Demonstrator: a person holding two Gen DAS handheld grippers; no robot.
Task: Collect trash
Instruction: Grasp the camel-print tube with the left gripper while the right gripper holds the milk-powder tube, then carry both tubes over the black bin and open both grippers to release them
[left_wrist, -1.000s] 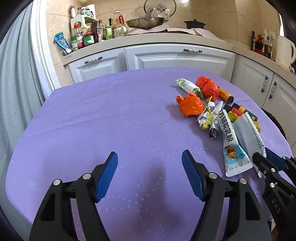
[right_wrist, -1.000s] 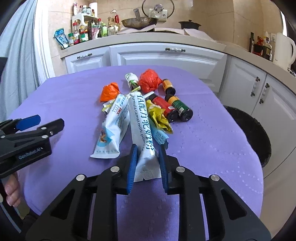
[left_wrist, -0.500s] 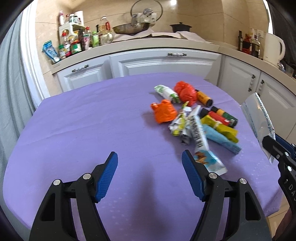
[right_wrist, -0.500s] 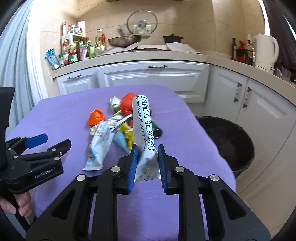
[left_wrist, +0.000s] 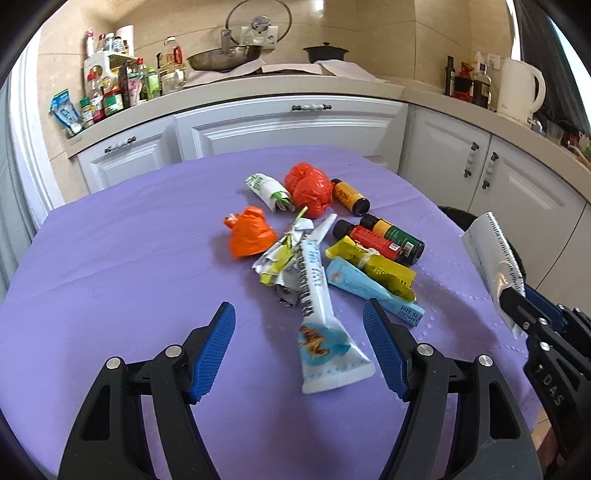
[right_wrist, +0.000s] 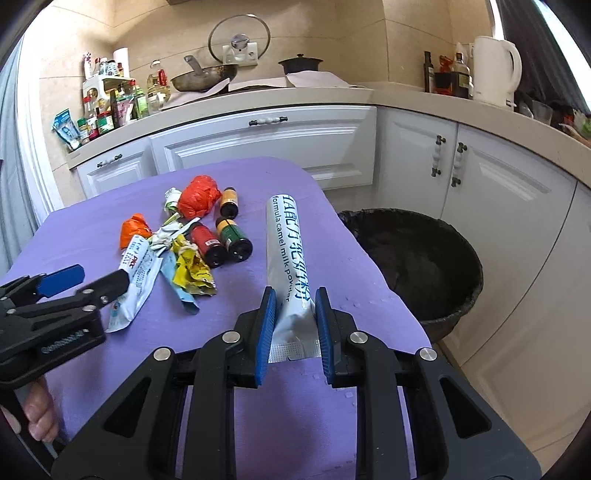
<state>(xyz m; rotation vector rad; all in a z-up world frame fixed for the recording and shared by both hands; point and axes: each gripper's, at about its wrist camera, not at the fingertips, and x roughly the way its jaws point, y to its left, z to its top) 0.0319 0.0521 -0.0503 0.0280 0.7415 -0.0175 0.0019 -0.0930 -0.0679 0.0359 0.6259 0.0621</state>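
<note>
While aloft, sachet between jaws.

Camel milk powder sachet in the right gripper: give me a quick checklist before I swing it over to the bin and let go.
1. Grip: right gripper shut on the camel milk powder sachet, pinched near its sealed bottom end: ok.
2. Sachet lifted off the purple tablecloth: ok.
3. Black bin open beside the table's right edge: ok.
4. Sachet over the bin: not ok, it sits above the table edge.
5. Left gripper open, out of the path: ok.
6. Room left in the bin: cannot tell.
</note>
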